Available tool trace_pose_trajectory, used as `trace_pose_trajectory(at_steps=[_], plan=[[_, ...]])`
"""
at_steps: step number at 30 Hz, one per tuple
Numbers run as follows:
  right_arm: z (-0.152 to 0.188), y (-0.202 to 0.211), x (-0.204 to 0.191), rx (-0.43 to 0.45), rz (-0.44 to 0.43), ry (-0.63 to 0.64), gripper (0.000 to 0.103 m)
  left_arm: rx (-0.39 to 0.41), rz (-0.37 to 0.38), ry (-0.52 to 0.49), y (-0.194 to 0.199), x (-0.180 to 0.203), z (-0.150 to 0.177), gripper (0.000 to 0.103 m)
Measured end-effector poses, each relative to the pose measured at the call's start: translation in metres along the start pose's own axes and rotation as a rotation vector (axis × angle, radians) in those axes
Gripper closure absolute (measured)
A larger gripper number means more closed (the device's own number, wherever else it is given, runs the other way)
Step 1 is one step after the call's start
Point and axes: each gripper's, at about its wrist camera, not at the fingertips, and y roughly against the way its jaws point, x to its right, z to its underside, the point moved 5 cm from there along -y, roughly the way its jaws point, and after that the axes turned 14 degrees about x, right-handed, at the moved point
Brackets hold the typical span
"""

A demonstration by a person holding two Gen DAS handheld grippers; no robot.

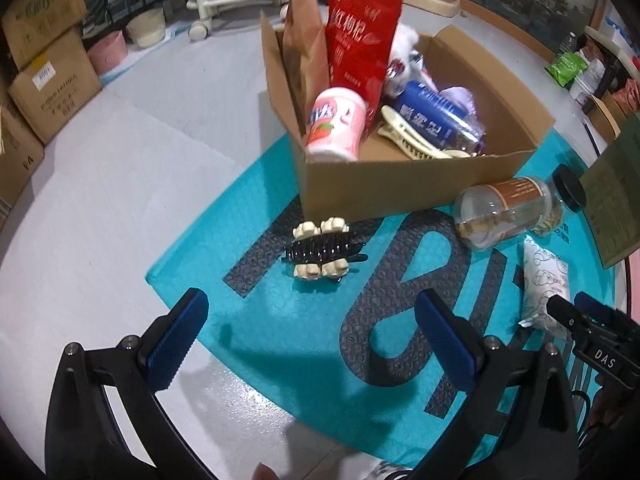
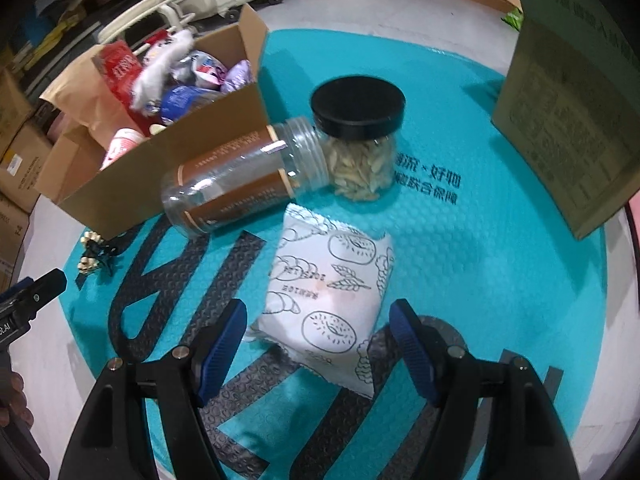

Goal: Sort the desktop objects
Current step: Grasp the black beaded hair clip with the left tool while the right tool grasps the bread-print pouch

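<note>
In the left wrist view, the left hand-held gripper point(image 1: 312, 344) is held above the teal bubble mailer point(image 1: 280, 320) spread on the tabletop point(image 1: 100, 200), its blue-padded fingers spread wide with nothing between them. A black hair claw clip with cream beads point(image 1: 322, 250) is seen ahead of the fingers, lying on the mailer just in front of the cardboard box point(image 1: 400, 188). The box is filled with a pink cup point(image 1: 336, 124), a red pouch point(image 1: 362, 36), a blue bottle point(image 1: 436, 120) and a cream hair clip point(image 1: 416, 140), with a brown paper bag point(image 1: 302, 40) standing at its left side. A clear jar with a brown label point(image 1: 504, 208) is laid on its side right of the box, and a white snack packet point(image 1: 546, 284) lies near it. The tip of the right hand-held gripper point(image 1: 568, 312) is visible at the right edge.

In the right wrist view, the right hand-held gripper point(image 2: 316, 344) is opened wide, and the white snack packet point(image 2: 328, 300) (printed with bread drawings) is framed partly between its fingers; contact cannot be judged. The brown-label jar point(image 2: 240, 180) is lying against the cardboard box point(image 2: 132, 184), its mouth beside a black-lidded jar of pale seeds point(image 2: 360, 140) standing upright. A green carton point(image 2: 576, 120) stands at the right. The hair claw clip point(image 2: 94, 256) is seen far left.
</note>
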Motion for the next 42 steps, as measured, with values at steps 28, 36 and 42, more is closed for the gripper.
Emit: trace_pose_trajectory(at_steps=[28,36,42], plan=[[0.004,-0.038,0.003,-0.057,0.045,-0.005,0.026,-0.107,-0.011,0.157,-0.08,-0.013,0.004,0.0],[0.006,-0.04,0.0,-0.06,0.081,0.032,0.024,-0.117,-0.056,0.111,-0.089,-0.009,0.004,0.0],[0.006,-0.042,-0.003,-0.065,0.095,0.072,0.023,-0.102,-0.034,0.061,-0.085,-0.004,-0.002,0.032]])
